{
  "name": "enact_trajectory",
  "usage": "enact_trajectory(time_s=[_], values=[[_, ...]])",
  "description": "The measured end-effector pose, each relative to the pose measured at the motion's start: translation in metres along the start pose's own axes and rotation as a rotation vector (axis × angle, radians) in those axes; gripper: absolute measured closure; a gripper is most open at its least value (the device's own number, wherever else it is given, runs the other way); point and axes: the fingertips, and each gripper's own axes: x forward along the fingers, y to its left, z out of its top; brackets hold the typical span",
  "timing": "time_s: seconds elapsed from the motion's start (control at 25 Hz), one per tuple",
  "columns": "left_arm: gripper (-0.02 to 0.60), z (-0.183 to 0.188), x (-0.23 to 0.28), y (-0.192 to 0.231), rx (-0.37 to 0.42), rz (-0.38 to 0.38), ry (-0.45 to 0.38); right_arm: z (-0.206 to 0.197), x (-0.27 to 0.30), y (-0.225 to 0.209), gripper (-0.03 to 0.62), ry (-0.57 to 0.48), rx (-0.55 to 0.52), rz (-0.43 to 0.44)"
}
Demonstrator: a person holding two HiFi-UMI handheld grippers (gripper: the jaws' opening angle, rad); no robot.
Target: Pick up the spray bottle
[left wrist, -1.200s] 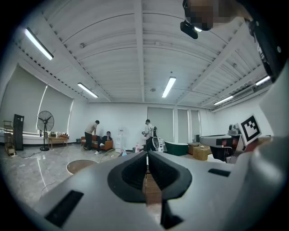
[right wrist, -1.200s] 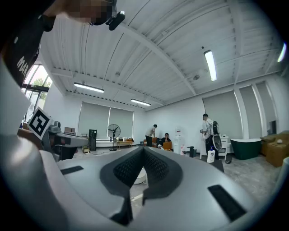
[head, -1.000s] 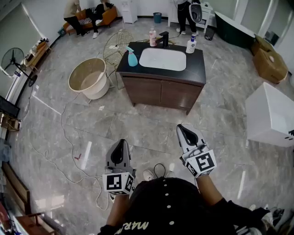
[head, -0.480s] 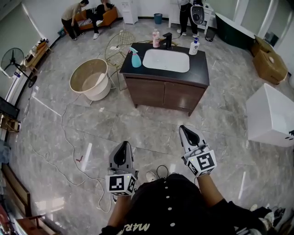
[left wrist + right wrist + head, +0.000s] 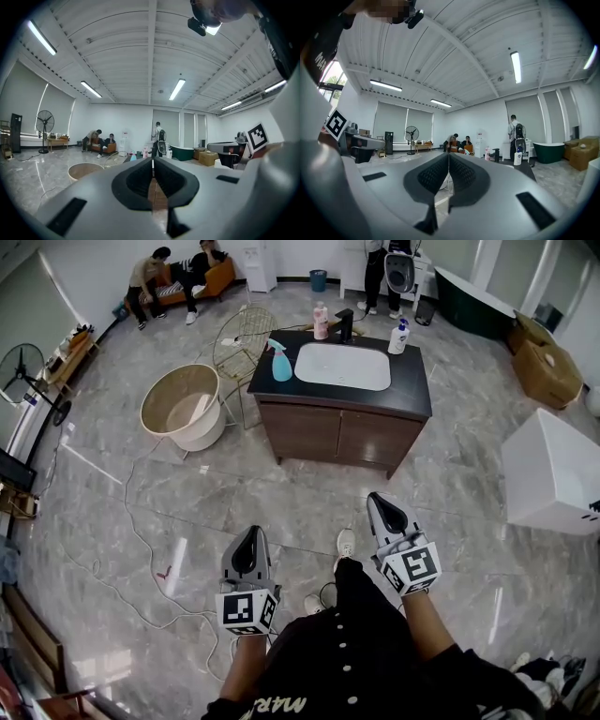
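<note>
Open room with a grey marble floor (image 5: 281, 493). A dark vanity (image 5: 328, 432) with a white basin (image 5: 342, 367) stands alone at the far middle, and a round tub (image 5: 183, 404) sits on the floor to its left. The spray bottle (image 5: 280, 364), blue with a pale trigger head, stands upright at the left end of the vanity top, just beside the basin. It is apart from the pink bottle (image 5: 321, 320) and tap (image 5: 343, 322) at the far edge, and from the pump bottle (image 5: 400, 335) at the far right corner. The left gripper (image 5: 251, 542) and right gripper (image 5: 382, 509) are held near the person's body, both pointing level toward the vanity and well apart from it. Each gripper's own view shows its jaws pressed together with nothing between them. Step in hand, by judgement: the approach, with the bottle not yet reached. The next move calls for crossing the floor to the vanity front and parting one gripper's jaws wide enough for the bottle's body. The jaws should then come around it from the near side, below the trigger. The left gripper looks the better placed, the bottle being at the left end.
</note>
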Motion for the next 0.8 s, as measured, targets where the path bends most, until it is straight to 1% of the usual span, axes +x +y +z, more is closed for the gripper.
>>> enact_trajectory(time_s=[0.2,0.4,0.6,0.8], values=[[0.561,0.002,0.023,0.010,-0.001,0.002,-0.003,-0.006,0.025,-0.009,0.599,0.020,-0.004,-0.005],[0.561,0.001,0.063,0.028,0.005,0.019,0.008,-0.010,0.071,-0.027,0.599,0.009,0.006,0.012],[0.561,0.004,0.120,0.053,0.010,0.038,0.029,-0.012,0.134,-0.053,0.599,0.008,0.015,0.032],[0.561,0.021,0.187,0.074,0.023,0.056,0.012,-0.008,0.199,-0.085,0.599,0.007,0.002,0.064]])
